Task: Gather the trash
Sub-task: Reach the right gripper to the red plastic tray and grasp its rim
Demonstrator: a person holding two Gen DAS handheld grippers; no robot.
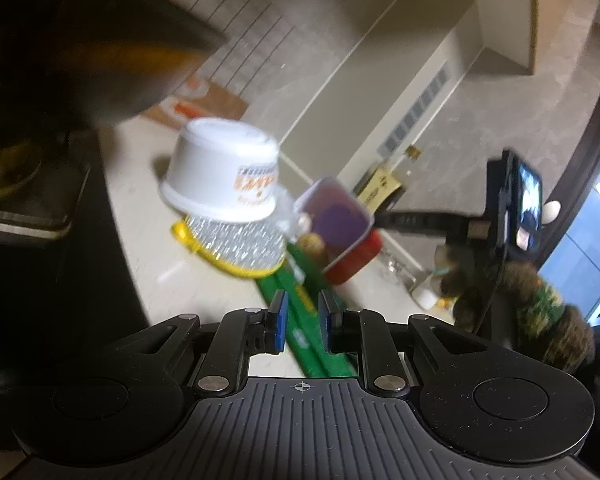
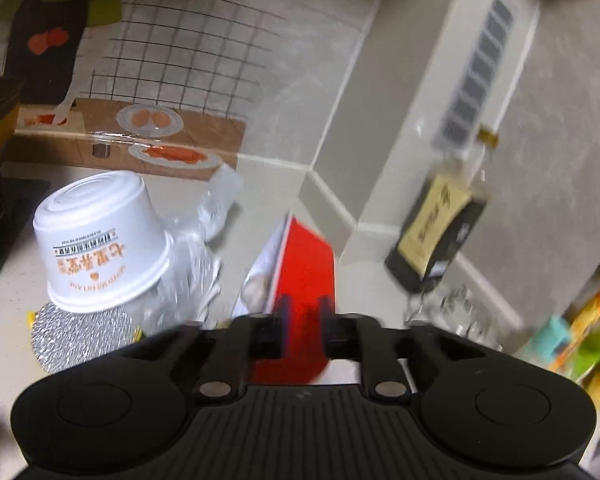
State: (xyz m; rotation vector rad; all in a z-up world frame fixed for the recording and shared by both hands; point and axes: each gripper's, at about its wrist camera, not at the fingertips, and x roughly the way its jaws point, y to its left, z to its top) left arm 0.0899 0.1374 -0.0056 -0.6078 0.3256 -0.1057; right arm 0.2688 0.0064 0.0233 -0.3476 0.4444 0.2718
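Your left hand-held gripper (image 1: 303,322) grasps a green dustpan handle (image 1: 306,336). Your right hand-held gripper (image 2: 303,322) stands released, a red box (image 2: 305,264) between its jaws. Beyond, an upturned white paper cup (image 1: 224,172) rests on a foil tray (image 1: 240,246) on the worktop (image 1: 148,200).

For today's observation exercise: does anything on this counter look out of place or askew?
Yes. The white paper bowl sits upside down, tilted, on a foil-lined disc. The red box leans on edge between the right gripper fingers. Crumpled clear plastic lies between them.
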